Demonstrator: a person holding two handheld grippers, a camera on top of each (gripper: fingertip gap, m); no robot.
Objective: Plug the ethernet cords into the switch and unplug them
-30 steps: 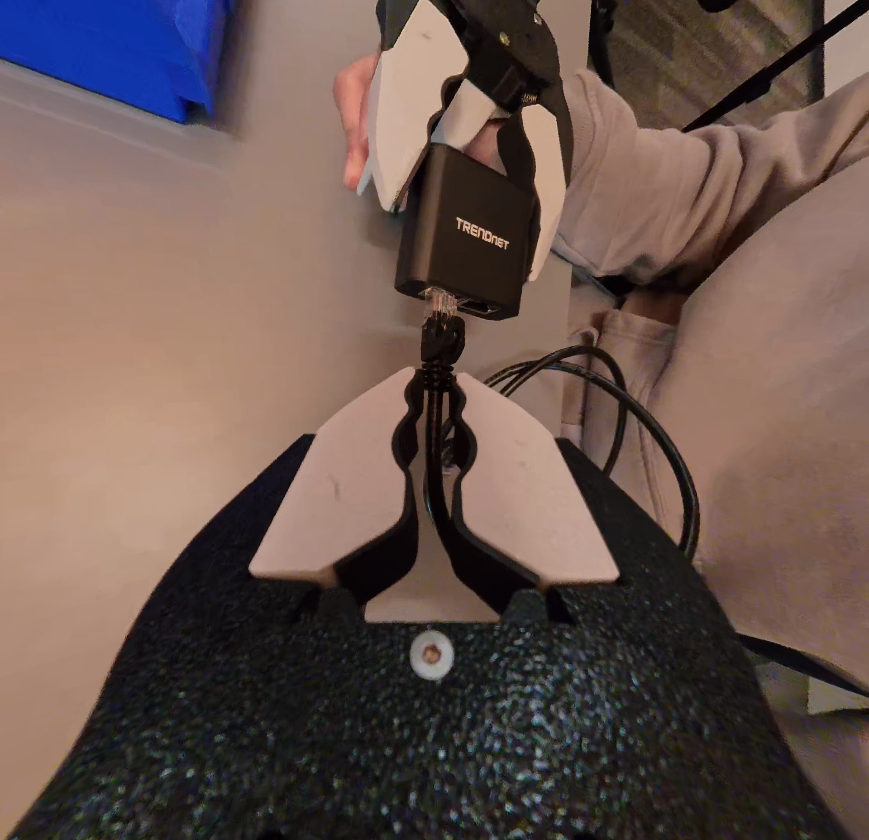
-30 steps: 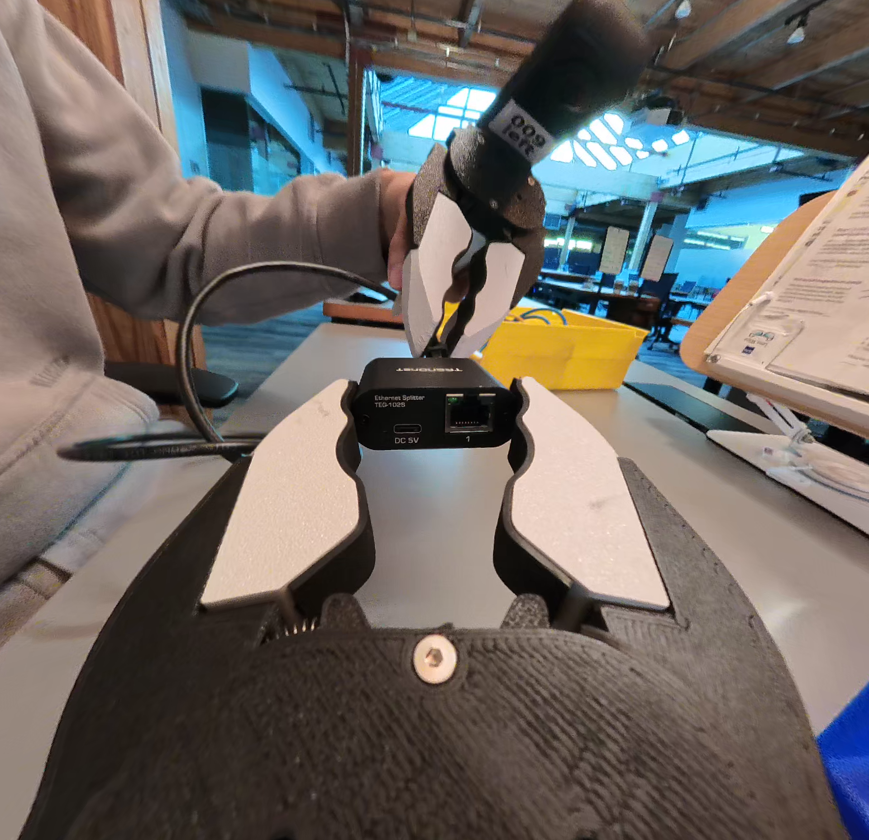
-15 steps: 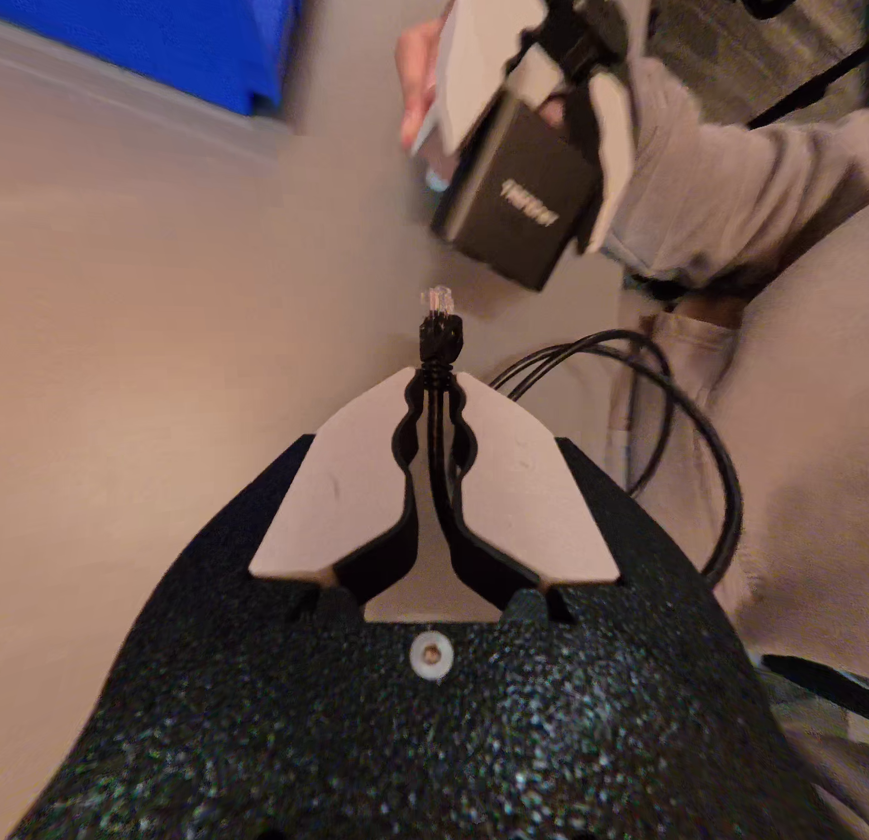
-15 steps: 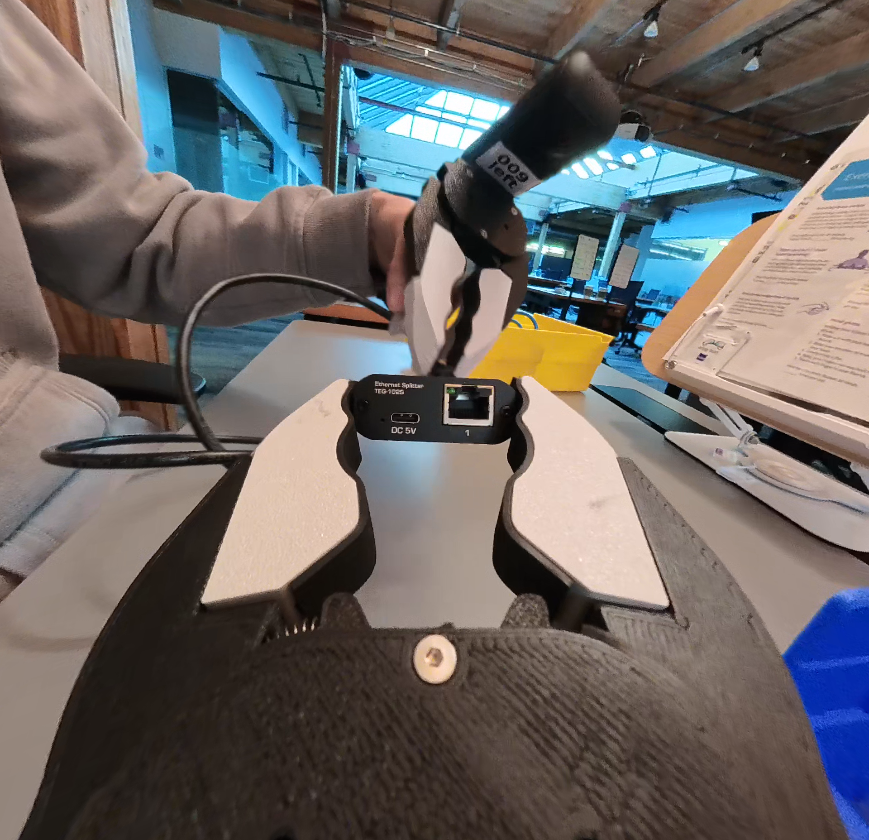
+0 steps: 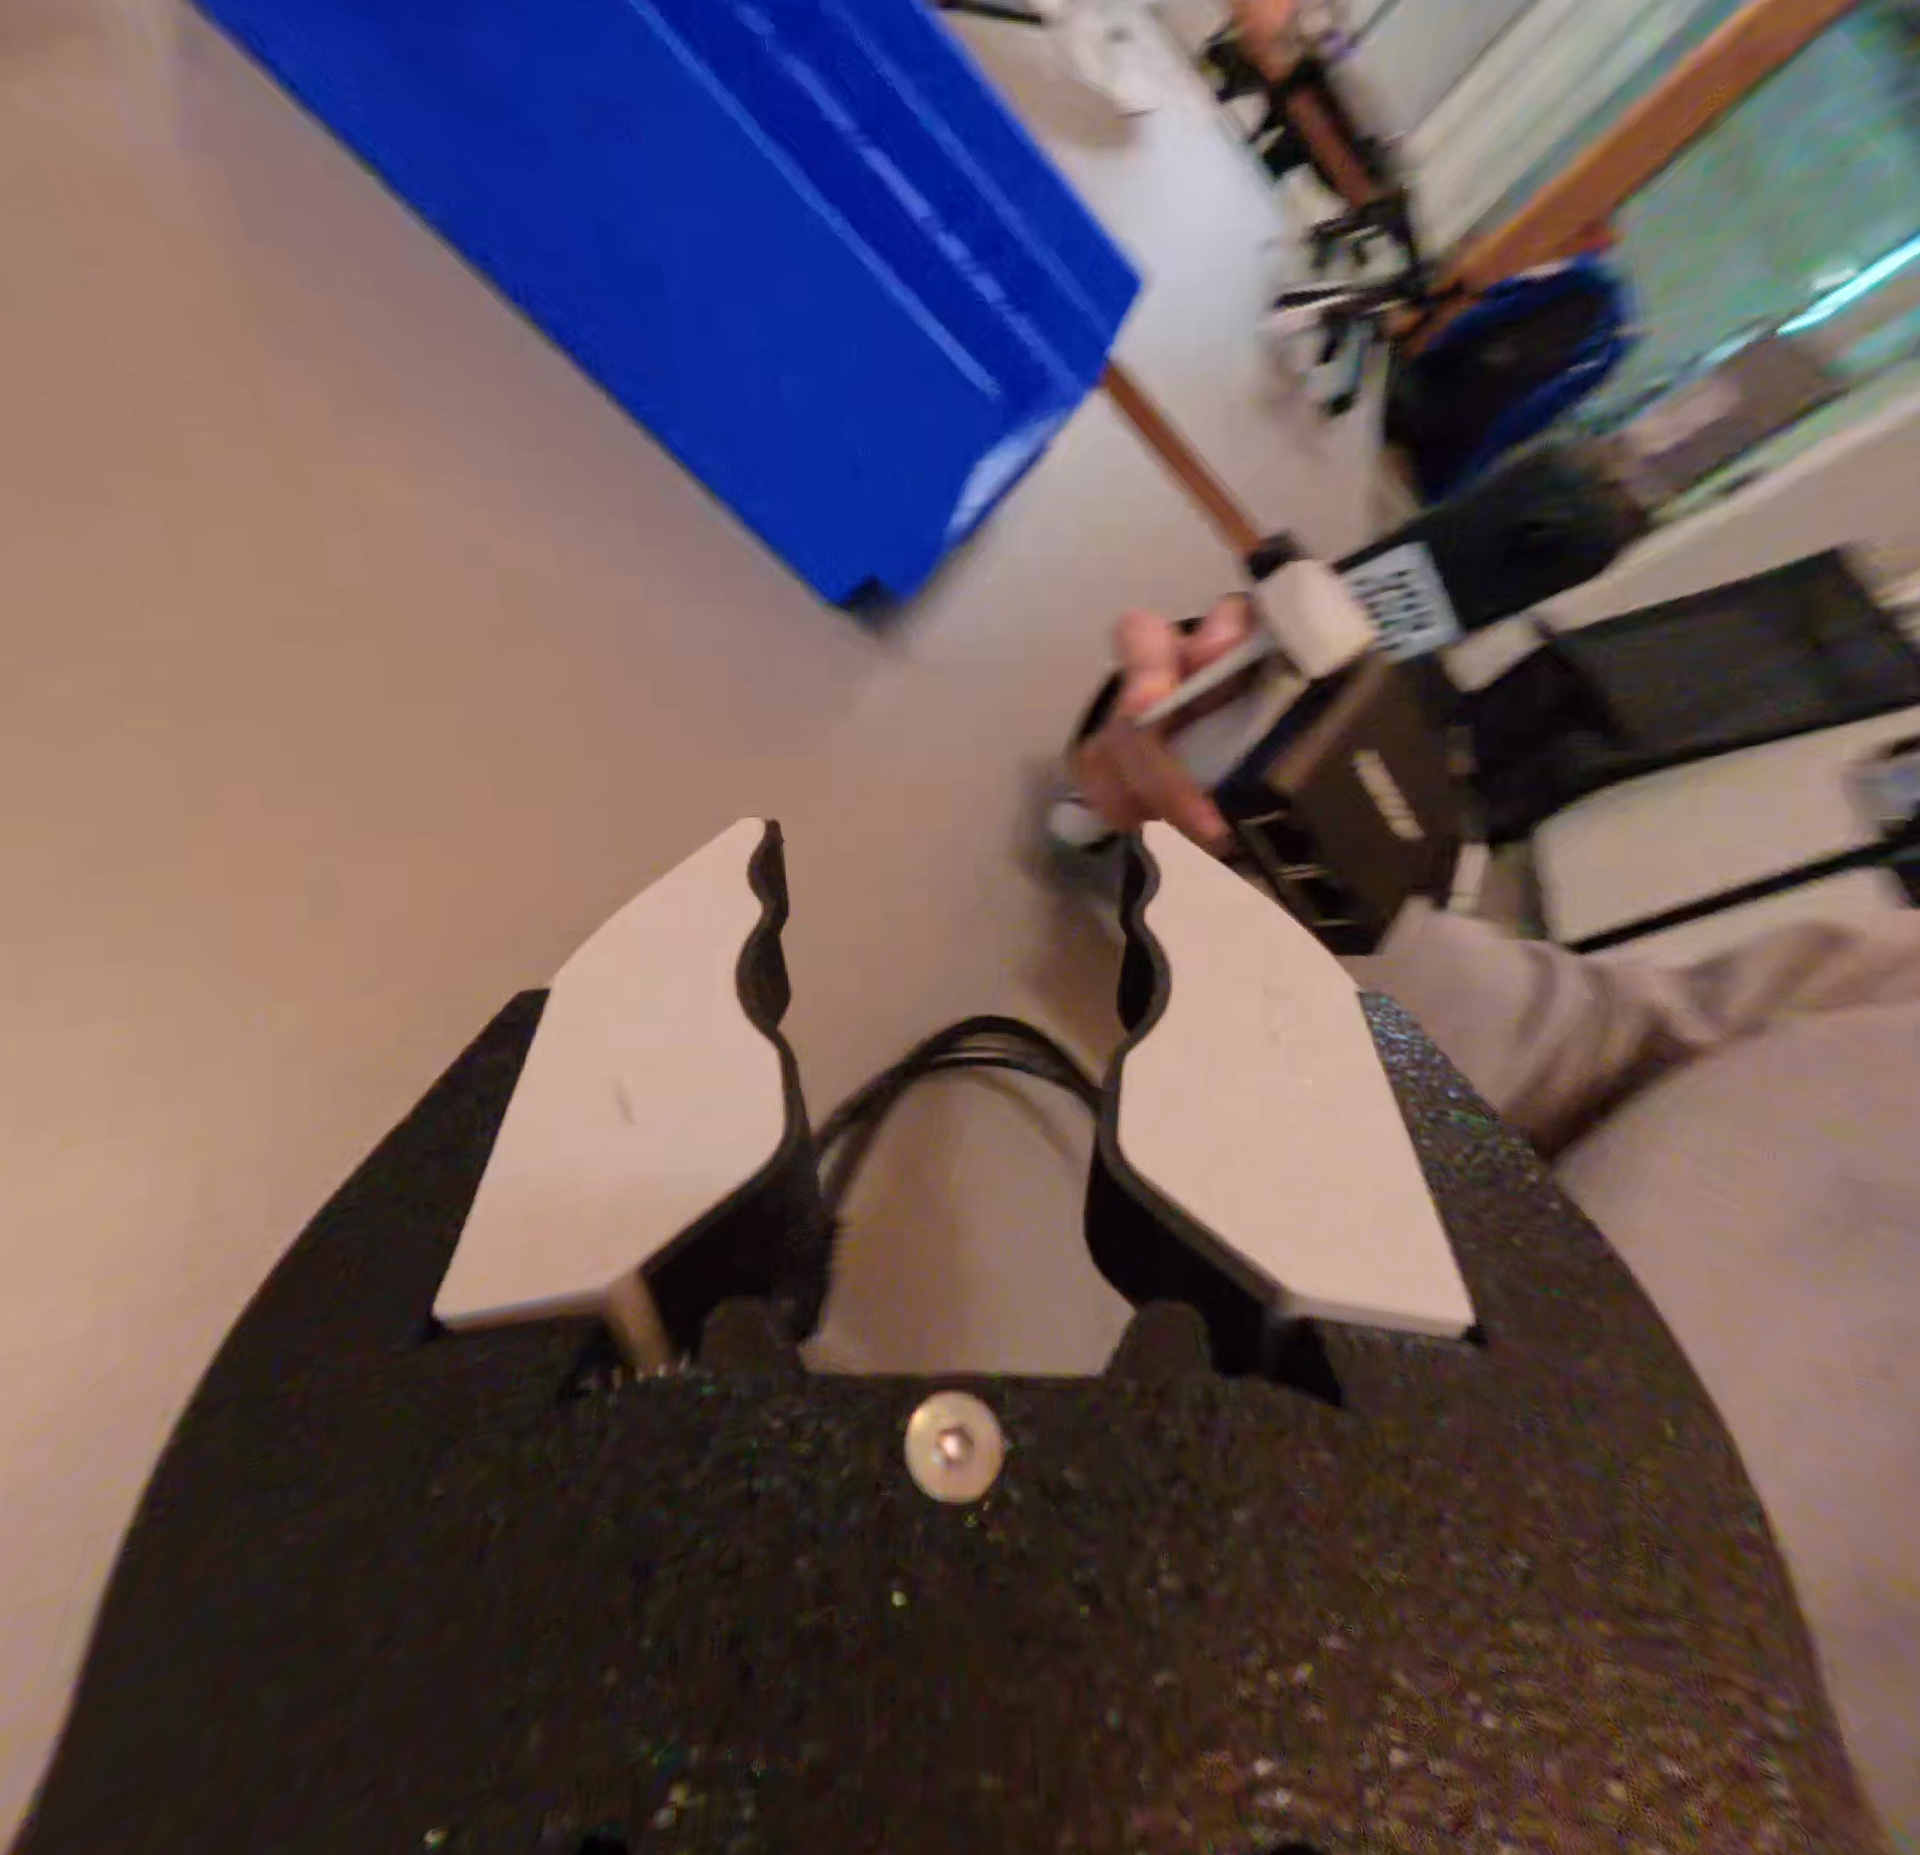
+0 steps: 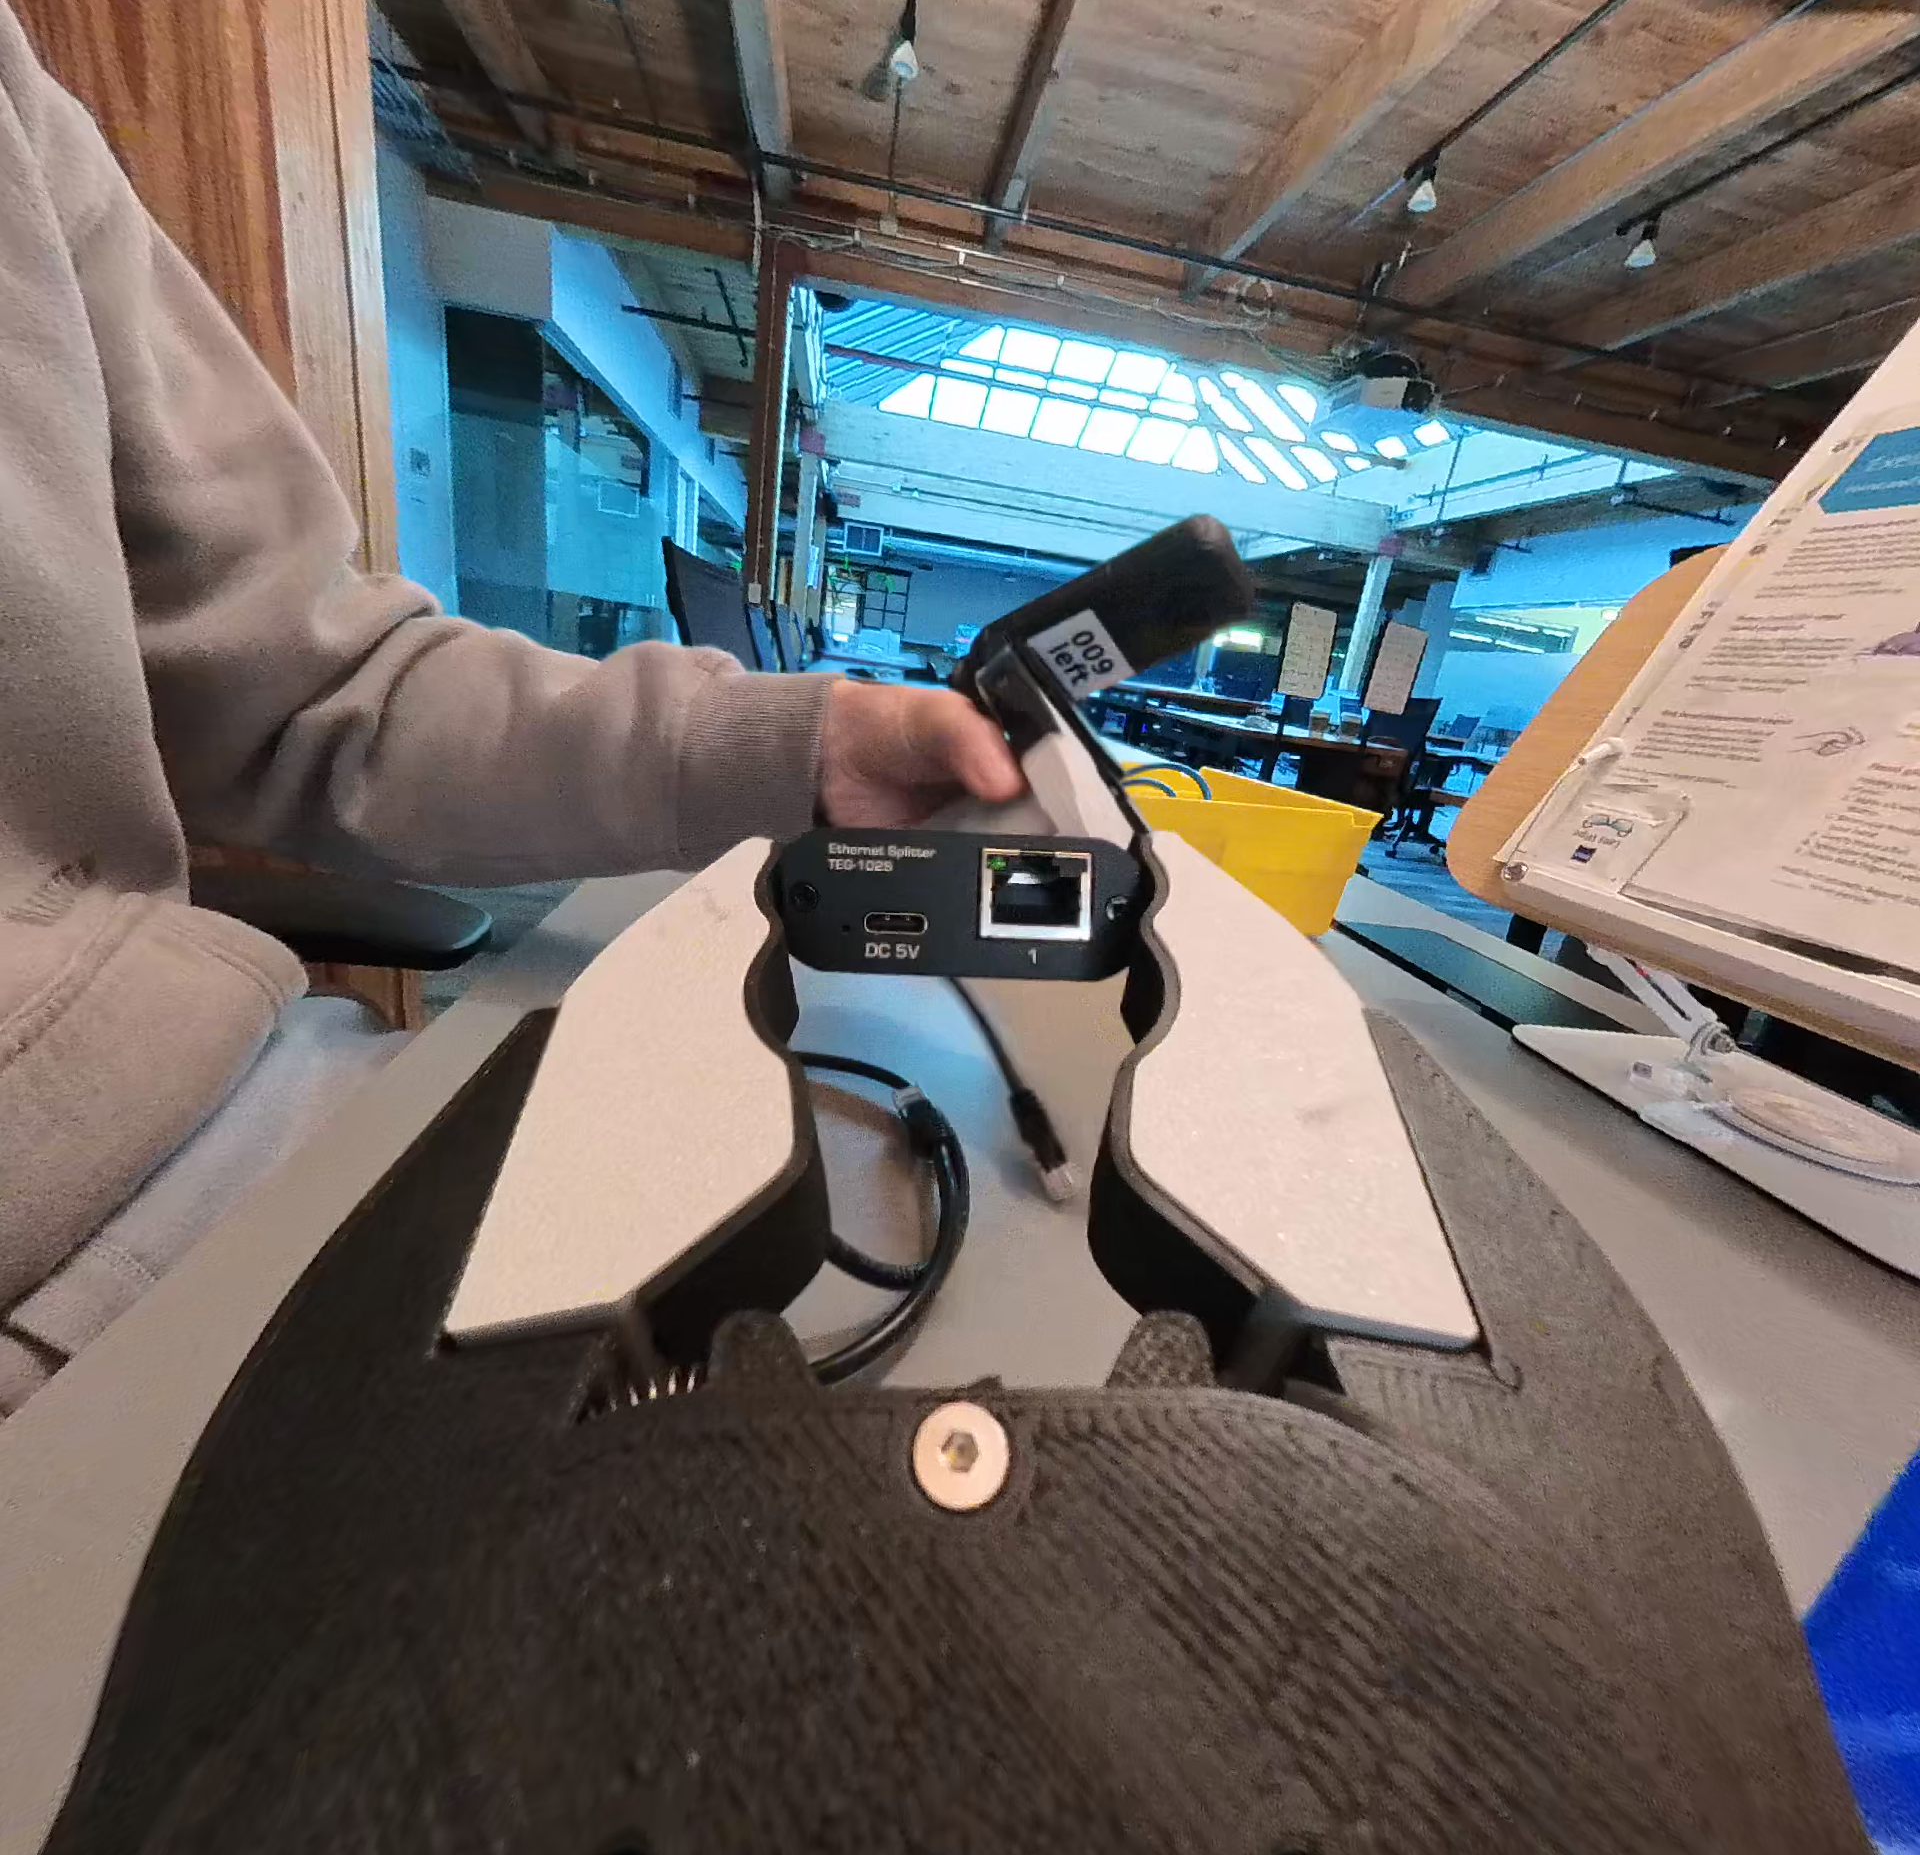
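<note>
My right gripper [image 6: 956,906] is shut on the small black switch [image 6: 951,906] and holds it by its sides above the table, port face toward the camera. The black ethernet cord [image 6: 935,1192] lies loose on the table under it, one plug [image 6: 1051,1166] free of the switch. My left gripper [image 5: 956,834] is open and empty, with loops of the cord [image 5: 966,1042] on the table below its fingers. The switch [image 5: 1340,829] in the right gripper shows blurred to its right. The left gripper [image 6: 1070,766] also shows just behind the switch.
A blue bin [image 5: 644,226] stands on the grey table [image 5: 260,766] beyond the left gripper; its corner [image 6: 1870,1649] shows at lower right. A yellow bin [image 6: 1268,849] sits farther back. A document stand [image 6: 1714,766] is on the right. The person's sleeve [image 6: 312,714] reaches across.
The plug came out of the switch. The left gripper opened and let go of the cord, which now lies on the table. The left gripper swung away and the switch moved right.
</note>
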